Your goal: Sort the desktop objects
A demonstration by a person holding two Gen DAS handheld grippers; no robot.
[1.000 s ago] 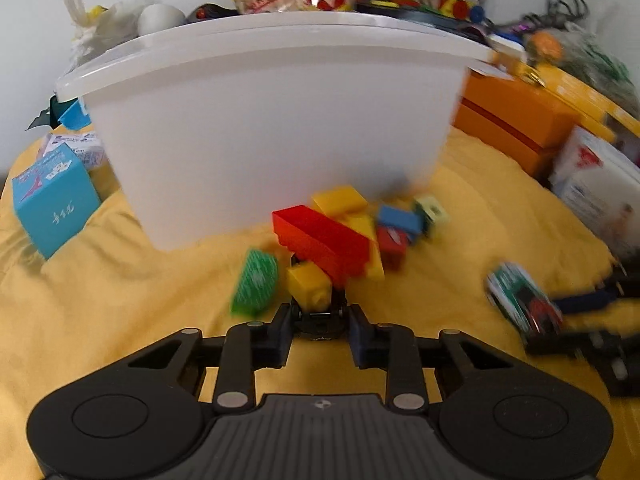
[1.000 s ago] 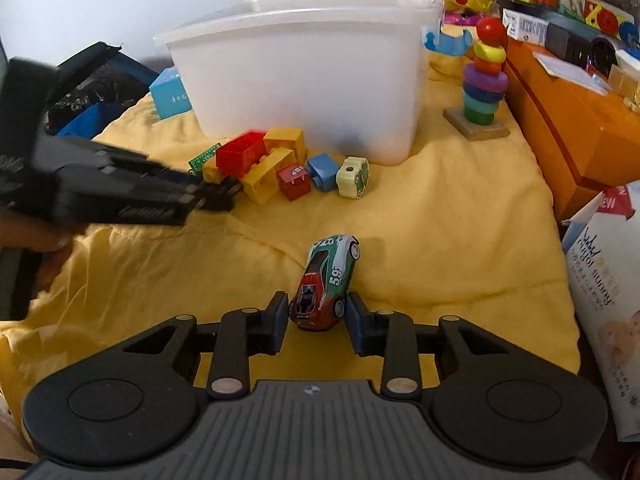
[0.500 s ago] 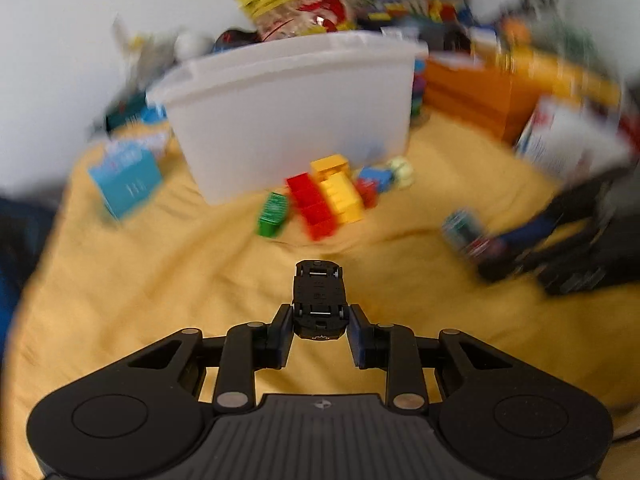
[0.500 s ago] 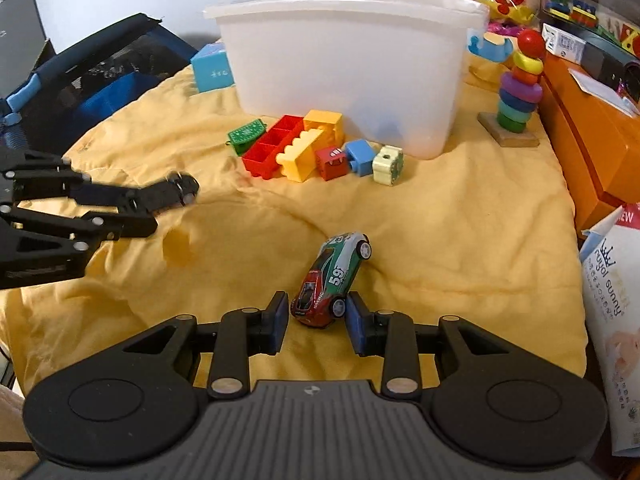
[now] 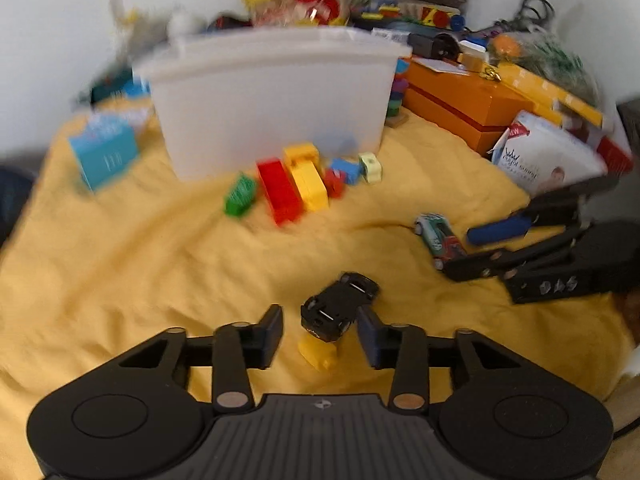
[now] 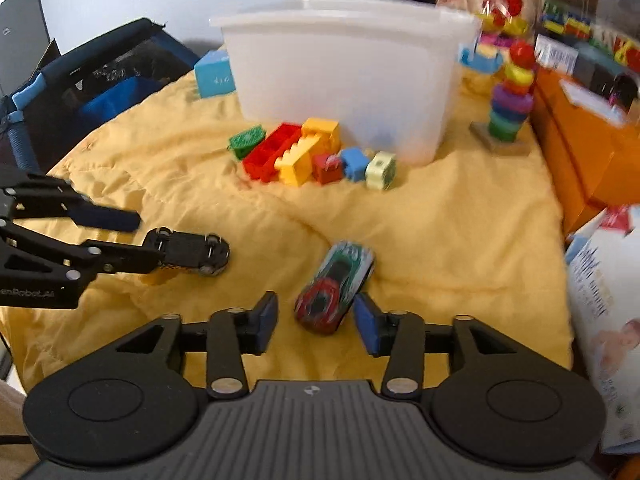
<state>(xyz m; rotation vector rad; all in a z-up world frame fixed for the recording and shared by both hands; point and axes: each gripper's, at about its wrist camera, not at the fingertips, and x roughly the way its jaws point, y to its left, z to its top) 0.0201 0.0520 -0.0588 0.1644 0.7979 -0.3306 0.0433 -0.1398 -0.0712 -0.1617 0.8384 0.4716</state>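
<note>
A black toy car (image 5: 340,307) lies wheels-up between the spread fingers of the left gripper (image 5: 320,334); the right gripper (image 6: 316,322), also wide, flanks a red-green racer (image 6: 334,286).

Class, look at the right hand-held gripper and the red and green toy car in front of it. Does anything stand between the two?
Nothing visible does. The red and green toy car lies on the yellow cloth, its near end already between the open fingers of the right hand-held gripper. The black toy car lies off to the left.
</note>
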